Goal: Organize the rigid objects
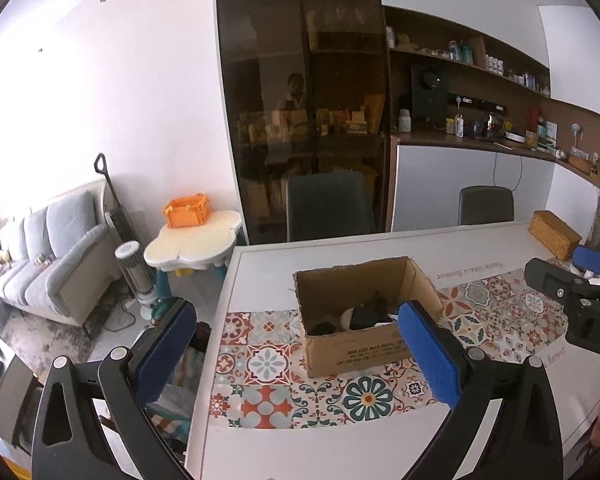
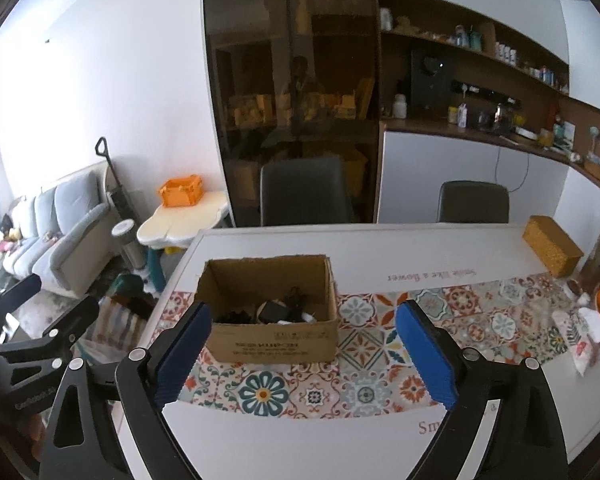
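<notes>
White table (image 2: pixel 340 248) fills the lower part of both views, patterned tile runner (image 2: pixel 380 360) across it, pink lettering beside the runner. Behind it a dark glass cabinet (image 1: pixel 300 100) with a person's reflection in the door, brown wall shelves (image 1: pixel 480 60) and counter cluttered with bottles, two dark chairs (image 1: pixel 328 204) at the far table edge. Off to the left a grey sofa (image 1: pixel 52 248), small cream side table (image 1: pixel 192 244) with an orange crate (image 1: pixel 186 210) on top.

Cardboard box (image 2: pixel 272 308) open-topped, sits on the runner near the table's left end, upright. Inside it the rigid objects (image 2: pixel 284 308): dark items plus something white, piled at the bottom, too jumbled to name singly. Woven tan box (image 2: pixel 552 248) at the far right of the table, well apart from the cardboard one. Small white and orange bits at the right table edge, unclear.

Right gripper (image 2: pixel 304 354) blue pads spread wide, nothing between them, held above the table in front of the box. Left gripper (image 1: pixel 296 354) jaws also spread, empty, near the box with its left finger past the table's left edge. Each gripper shows at the edge of the other's view
</notes>
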{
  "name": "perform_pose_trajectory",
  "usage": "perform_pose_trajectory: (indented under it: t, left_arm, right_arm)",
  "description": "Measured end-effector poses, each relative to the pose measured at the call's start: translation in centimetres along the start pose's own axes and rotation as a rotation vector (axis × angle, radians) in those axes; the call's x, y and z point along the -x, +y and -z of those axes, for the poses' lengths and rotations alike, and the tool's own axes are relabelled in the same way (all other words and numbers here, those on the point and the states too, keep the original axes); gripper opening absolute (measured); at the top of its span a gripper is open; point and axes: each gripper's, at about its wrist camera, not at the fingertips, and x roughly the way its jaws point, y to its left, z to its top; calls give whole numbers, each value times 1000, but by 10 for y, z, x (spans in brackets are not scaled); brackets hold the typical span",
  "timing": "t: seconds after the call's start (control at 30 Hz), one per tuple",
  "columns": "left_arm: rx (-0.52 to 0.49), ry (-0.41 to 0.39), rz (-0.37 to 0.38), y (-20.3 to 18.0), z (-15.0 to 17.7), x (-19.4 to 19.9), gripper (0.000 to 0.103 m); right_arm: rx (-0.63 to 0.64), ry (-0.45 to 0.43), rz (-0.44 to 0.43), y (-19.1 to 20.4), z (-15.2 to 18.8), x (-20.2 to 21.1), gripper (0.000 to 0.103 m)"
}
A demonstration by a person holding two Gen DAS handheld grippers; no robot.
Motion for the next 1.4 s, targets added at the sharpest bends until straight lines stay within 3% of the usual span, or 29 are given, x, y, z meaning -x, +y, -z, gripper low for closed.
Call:
perform_pose_trajectory:
  t: [0.37, 1.4]
  left_arm:
    - [22, -25, -5, 4, 1, 21, 103]
    - [29, -29, -4, 6, 2, 28, 103]
  right_arm:
    - [4, -55, -5, 2, 13, 30, 94]
    - [23, -73, -5, 10, 12, 35, 94]
